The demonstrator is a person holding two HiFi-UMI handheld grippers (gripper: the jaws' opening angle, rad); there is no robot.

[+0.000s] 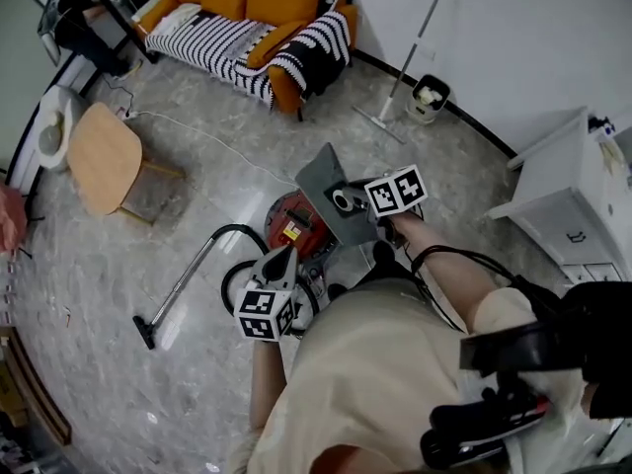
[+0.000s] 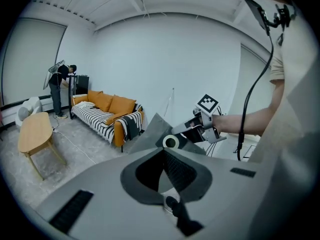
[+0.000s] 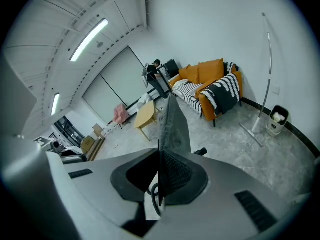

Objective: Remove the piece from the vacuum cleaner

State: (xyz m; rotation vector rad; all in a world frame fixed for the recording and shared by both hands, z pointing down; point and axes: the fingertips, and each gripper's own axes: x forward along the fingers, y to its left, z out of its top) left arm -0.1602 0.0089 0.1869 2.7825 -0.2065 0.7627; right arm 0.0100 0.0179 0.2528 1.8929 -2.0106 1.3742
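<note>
Two grippers are in play, one in each of the person's hands. The right gripper (image 1: 357,205) is clamped on the edge of a flat grey piece (image 1: 321,181) with a white ring on it. In the right gripper view the piece (image 3: 175,126) stands edge-on, pinched between the closed jaws. It is held in the air above the red vacuum cleaner (image 1: 294,223), which sits on the floor with its black hose (image 1: 232,233) curling off to the left. The left gripper (image 1: 286,257) points up beside the vacuum cleaner, near the piece but apart from it, and its jaws are together with nothing between them. Farther off are an orange sofa (image 1: 247,18), a wooden table (image 1: 104,156) and a mop (image 1: 410,57) leaning on the wall
</note>
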